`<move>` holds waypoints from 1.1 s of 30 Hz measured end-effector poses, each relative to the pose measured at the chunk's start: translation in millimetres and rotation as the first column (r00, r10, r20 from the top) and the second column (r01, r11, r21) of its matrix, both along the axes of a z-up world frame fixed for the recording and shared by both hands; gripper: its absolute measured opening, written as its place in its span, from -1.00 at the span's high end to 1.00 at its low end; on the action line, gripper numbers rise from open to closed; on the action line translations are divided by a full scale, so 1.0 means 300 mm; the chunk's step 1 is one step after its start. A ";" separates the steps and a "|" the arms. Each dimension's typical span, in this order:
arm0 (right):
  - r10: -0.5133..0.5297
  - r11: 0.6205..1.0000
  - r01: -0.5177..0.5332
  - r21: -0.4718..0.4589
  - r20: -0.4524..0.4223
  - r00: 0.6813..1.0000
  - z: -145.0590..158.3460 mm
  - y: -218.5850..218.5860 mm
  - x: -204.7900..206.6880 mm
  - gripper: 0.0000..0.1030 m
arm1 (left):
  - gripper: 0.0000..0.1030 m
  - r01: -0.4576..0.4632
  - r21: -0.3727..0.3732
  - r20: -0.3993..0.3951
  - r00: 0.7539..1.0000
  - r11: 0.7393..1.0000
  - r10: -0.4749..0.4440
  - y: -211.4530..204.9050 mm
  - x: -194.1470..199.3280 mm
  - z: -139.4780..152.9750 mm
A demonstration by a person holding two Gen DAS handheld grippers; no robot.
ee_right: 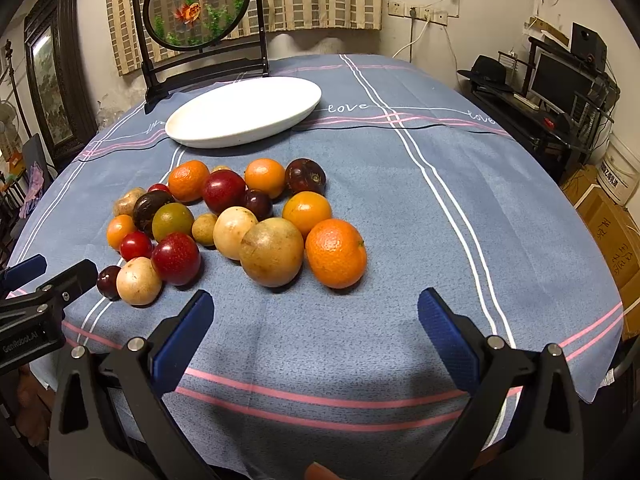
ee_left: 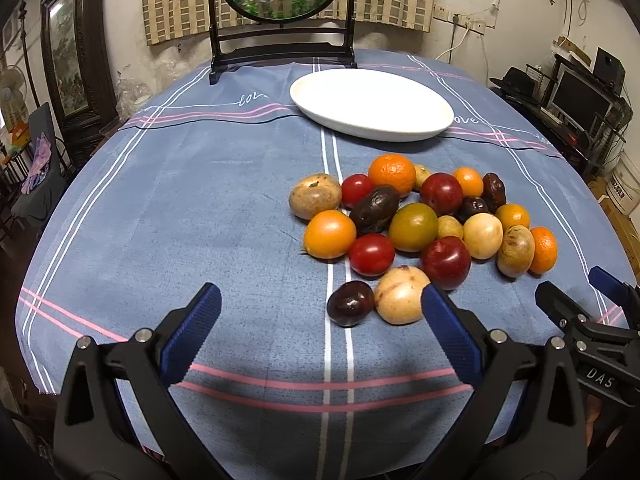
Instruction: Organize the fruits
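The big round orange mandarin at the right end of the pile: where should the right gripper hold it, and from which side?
Hold the big round orange mandarin across its widest middle, with the open right gripper coming from the near table edge. Its right and front sides are free; a tan round fruit touches its left.

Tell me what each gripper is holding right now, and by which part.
Nothing is held. The left gripper and the right gripper are both open over the tablecloth, short of the fruit pile. The white plate holds nothing.
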State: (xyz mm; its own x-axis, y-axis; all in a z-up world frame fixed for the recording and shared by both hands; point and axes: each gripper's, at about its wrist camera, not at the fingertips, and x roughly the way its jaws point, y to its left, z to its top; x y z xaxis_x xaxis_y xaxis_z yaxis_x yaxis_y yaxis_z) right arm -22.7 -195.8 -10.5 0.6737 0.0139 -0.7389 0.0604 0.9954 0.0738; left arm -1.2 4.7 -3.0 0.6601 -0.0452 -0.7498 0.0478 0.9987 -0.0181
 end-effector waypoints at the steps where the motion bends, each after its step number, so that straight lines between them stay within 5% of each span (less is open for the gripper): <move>1: -0.001 1.000 0.001 0.001 -0.001 1.000 0.000 0.001 -0.001 -0.97 | -0.96 -0.004 -0.001 -0.003 1.000 1.000 0.004 0.001 0.002 0.000; 33: 0.006 1.000 -0.006 0.002 -0.009 1.000 -0.018 0.014 0.002 -0.97 | -0.96 -0.020 -0.001 -0.025 0.999 1.000 0.020 0.010 0.012 -0.020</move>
